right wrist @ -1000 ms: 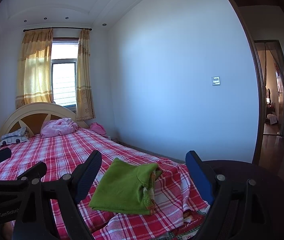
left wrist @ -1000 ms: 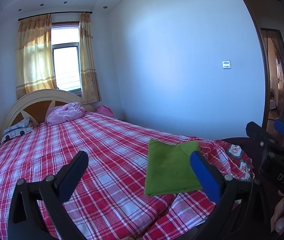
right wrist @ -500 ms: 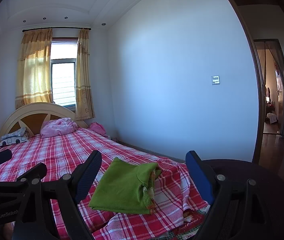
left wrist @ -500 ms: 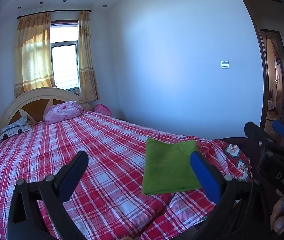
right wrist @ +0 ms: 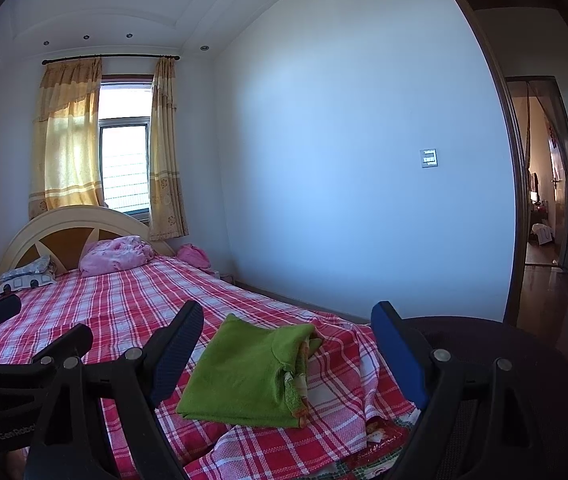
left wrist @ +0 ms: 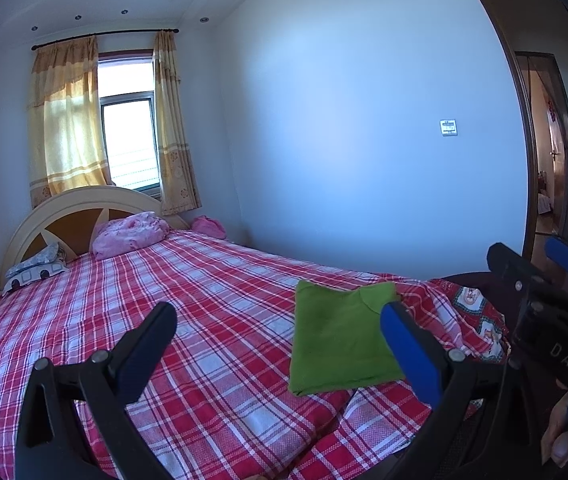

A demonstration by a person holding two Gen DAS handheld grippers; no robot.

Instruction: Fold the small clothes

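A green garment (left wrist: 339, 340) lies folded into a flat rectangle on the red plaid bed (left wrist: 212, 300), near its foot corner. It also shows in the right wrist view (right wrist: 248, 372), with a patterned lining showing at its right edge. My left gripper (left wrist: 280, 344) is open and empty, held above the bed to the left of the garment. My right gripper (right wrist: 287, 344) is open and empty, held back from the garment; it shows in the left wrist view (left wrist: 539, 268) at the right. The left gripper shows in the right wrist view (right wrist: 36, 328) at the left.
Pink bedding (left wrist: 130, 234) and a printed pillow (left wrist: 36, 268) lie at the headboard (left wrist: 72, 208). A white wall runs along the bed's far side. A dark round chair back (right wrist: 523, 360) stands at the foot. An open doorway (right wrist: 543, 200) is at the right.
The left wrist view has tilted slightly upward, so the bed and garment sit a little lower in frame. The garment has not moved. Both grippers stay open.
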